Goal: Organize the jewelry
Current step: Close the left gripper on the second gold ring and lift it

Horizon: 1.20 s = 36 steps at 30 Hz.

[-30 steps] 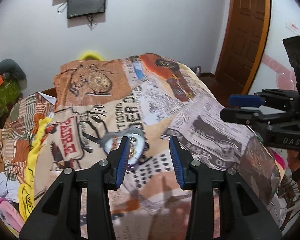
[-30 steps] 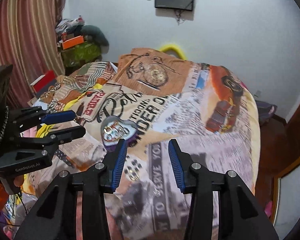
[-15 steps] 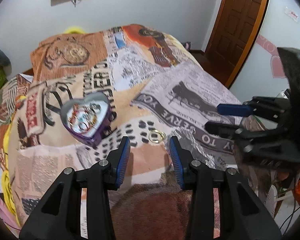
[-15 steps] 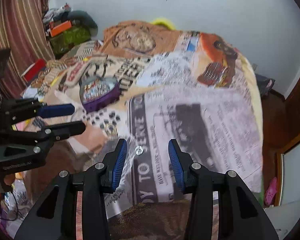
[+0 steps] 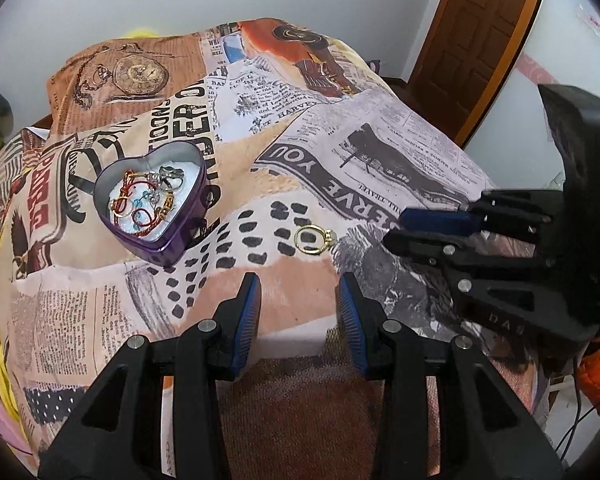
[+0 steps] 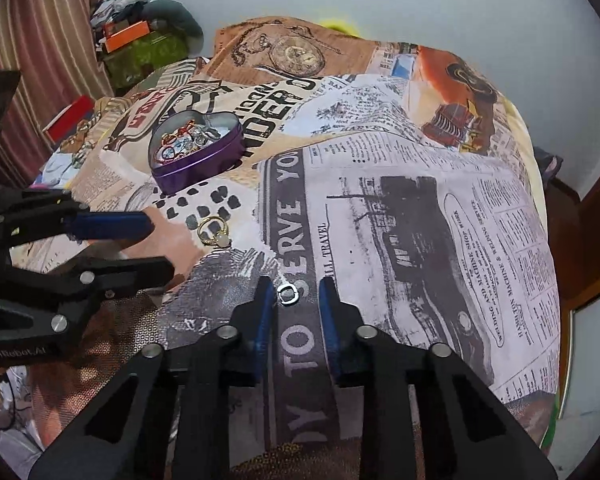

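A purple heart-shaped tin (image 5: 152, 200) lies open on the bed and holds several rings and bracelets; it also shows in the right wrist view (image 6: 196, 152). A gold ring (image 5: 314, 239) lies on the bedspread just ahead of my open, empty left gripper (image 5: 299, 286); the right wrist view shows it too (image 6: 215, 231). A small silver ring (image 6: 287, 293) lies on the spread right between the tips of my right gripper (image 6: 294, 290), whose jaws stand narrowed but apart, not touching it.
The bed has a newspaper-print spread (image 6: 400, 200). A wooden door (image 5: 480, 32) is at the right. Clutter and a striped curtain (image 6: 32, 60) are at the left. Each gripper shows in the other's view, left (image 6: 100, 240) and right (image 5: 440, 228).
Both grippers have dropped closer to the bed. The right jaws have narrowed around the silver ring. The left gripper has come nearer the gold ring.
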Each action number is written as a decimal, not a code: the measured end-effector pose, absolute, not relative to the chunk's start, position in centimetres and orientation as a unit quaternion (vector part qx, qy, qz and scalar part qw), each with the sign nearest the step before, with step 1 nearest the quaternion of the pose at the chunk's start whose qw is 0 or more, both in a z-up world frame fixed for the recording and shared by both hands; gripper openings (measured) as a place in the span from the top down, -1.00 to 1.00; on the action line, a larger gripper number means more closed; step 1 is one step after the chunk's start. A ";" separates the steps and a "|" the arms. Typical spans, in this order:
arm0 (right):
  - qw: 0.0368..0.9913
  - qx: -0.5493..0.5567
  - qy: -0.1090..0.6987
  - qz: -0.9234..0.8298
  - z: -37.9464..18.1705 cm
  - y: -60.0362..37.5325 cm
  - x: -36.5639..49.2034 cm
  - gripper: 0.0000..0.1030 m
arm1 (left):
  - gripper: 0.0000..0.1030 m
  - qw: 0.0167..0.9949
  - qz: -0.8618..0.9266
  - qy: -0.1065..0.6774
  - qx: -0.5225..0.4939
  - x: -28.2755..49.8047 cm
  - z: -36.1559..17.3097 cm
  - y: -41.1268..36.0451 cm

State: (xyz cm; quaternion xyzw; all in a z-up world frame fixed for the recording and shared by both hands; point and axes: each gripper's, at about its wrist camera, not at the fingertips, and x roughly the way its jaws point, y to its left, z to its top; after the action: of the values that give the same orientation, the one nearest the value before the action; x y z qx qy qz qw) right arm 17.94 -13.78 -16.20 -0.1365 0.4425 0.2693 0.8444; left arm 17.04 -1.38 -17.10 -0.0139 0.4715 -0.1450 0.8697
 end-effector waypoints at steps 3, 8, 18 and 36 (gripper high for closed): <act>0.844 -0.146 0.437 0.274 -16.4 -13.3 17.7 0.83 | 0.23 0.869 -0.146 0.473 -0.012 17.5 -17.2 -1.5; 0.846 -0.149 0.432 0.274 -16.3 -13.3 17.6 0.84 | 0.23 0.868 -0.148 0.474 -0.001 18.5 -17.4 -2.0; 0.851 -0.112 0.438 0.266 -15.9 -14.9 18.6 0.84 | 0.23 0.861 -0.161 0.483 0.002 20.7 -18.1 -3.1; 0.862 -0.101 0.419 0.266 -13.6 -15.0 18.5 0.84 | 0.52 0.874 -0.153 0.461 -0.009 19.0 -17.4 -2.2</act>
State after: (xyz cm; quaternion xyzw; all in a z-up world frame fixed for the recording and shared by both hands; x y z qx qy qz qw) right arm 18.48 -14.96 -13.56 -0.1005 0.4188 0.2665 0.8623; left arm 19.05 -2.18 -17.43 -0.0087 0.4611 -0.1526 0.8741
